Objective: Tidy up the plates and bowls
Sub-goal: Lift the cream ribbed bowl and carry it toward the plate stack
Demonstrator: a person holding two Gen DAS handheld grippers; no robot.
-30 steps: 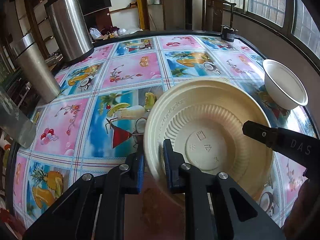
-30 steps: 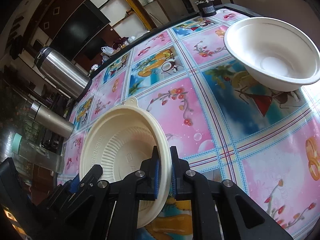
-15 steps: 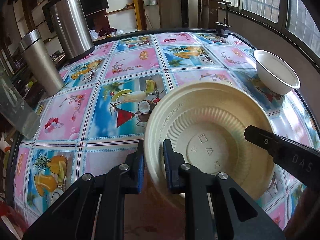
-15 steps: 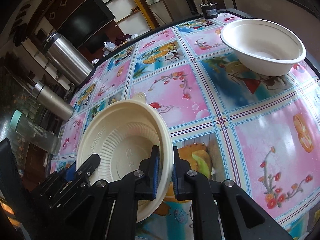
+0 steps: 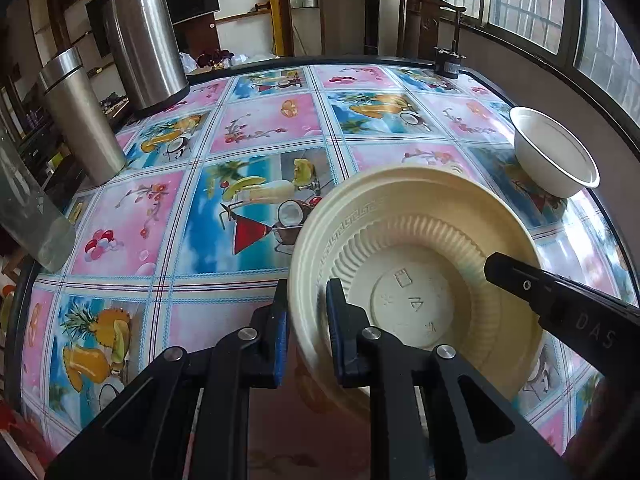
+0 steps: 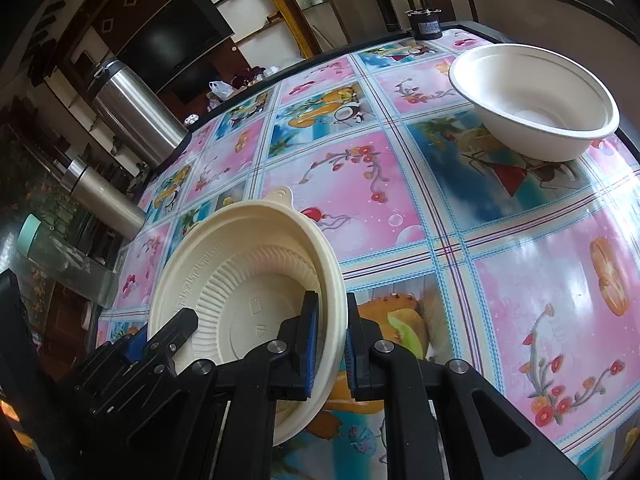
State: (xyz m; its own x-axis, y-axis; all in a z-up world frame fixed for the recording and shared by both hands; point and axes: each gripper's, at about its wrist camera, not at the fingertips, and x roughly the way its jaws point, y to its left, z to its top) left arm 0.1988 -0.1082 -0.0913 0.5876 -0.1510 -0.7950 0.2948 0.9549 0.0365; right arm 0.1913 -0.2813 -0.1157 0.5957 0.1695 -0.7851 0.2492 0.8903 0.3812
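The cream plate [image 5: 416,264] hung tilted above the table [image 5: 260,128], hollow side up and turned towards both grippers, its little rim tab [image 6: 282,194] pointing away from them towards the far edge. It was round, so no long axis showed. Nothing lay in it; only moulded marks and ribbing showed on its floor.

The left gripper [image 5: 306,312] pinched the plate's near-left rim, one blue-padded finger outside and one inside the hollow. The right gripper [image 6: 331,336] nipped the opposite rim the same way, so the plate was carried between the two.

Ahead and to the right of the right gripper, well apart from the plate, a white bowl [image 6: 536,100] stood upright on the table, empty. Far ahead to the left of the left gripper stood a large steel flask [image 5: 142,36], a slimmer steel flask [image 5: 80,116] nearer, and a clear bottle [image 5: 28,208] nearer again at the left edge. What they held I could not tell.
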